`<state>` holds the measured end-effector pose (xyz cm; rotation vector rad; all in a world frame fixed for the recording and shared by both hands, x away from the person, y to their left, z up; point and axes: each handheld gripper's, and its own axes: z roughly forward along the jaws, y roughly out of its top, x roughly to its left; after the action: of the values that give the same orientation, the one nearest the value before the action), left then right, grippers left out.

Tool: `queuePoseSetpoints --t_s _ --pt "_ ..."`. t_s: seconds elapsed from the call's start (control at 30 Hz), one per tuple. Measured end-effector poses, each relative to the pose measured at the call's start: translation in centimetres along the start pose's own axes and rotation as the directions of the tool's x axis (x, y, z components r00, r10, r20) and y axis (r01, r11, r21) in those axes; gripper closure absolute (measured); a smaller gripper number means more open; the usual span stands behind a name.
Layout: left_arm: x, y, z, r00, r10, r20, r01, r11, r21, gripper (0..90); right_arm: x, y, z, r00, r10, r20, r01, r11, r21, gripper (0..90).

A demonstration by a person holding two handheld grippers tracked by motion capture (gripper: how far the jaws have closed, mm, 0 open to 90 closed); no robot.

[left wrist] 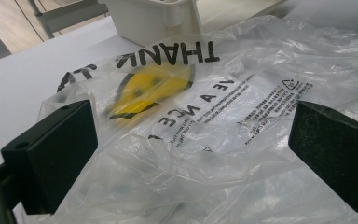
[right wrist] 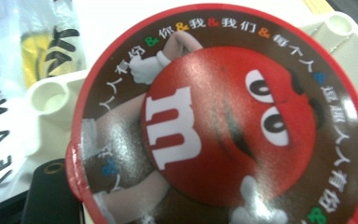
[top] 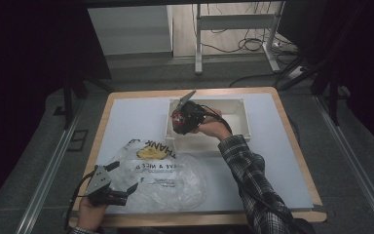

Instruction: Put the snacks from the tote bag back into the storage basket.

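Dim floor, cables and the legs of a metal frame are seen beyond a wood-edged counter (top: pixel 126 117) with a white top, which takes up the middle of the high view. A white plastic bin (top: pixel 233 127) is set at the centre of the frame, toward the far edge of the counter. A clear plastic bag (top: pixel 175 183) printed with black lettering and a yellow face is spread at lower centre, just in front of the bin's near wall.

The right tool (top: pixel 179 123) is held above the left end of the bin, by a hand whose plaid sleeve (top: pixel 253 180) runs up from the lower right of the frame. A round red-rimmed candy container (right wrist: pixel 223 121), printed with a red cartoon character and a white letter "m", is gripped in its closed jaws; in the right gripper view the container covers most of the frame, with a corner of the bin at left and right behind it and the bag at upper left.

The left tool (top: pixel 126 179) is held at lower left of the high view, over the near left edge of the bag. In the left gripper view its two black jaws are seen spread wide, at the left and right edges of the frame, with crumpled bag film lying between them; the pads are not pressed on it. The bin is seen at the top of that frame.
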<state>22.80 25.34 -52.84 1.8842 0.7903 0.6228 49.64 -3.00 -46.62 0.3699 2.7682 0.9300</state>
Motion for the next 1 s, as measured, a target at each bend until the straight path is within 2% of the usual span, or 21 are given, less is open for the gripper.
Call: queuePoseSetpoints --t_s 0.43,1.0 --pt "0.0 0.0 0.0 1.0000 -0.001 0.003 0.001 1.0000 -0.002 1.0 -1.0 -0.3 2.3 0.9996 -0.012 -0.025 0.012 1.000 0.014 25.6" --pt "0.0 0.0 0.0 1.0000 -0.001 0.007 0.001 1.0000 -0.005 1.0 -1.8 -0.4 3.3 0.9994 -0.019 -0.029 0.020 0.999 0.030 25.6"
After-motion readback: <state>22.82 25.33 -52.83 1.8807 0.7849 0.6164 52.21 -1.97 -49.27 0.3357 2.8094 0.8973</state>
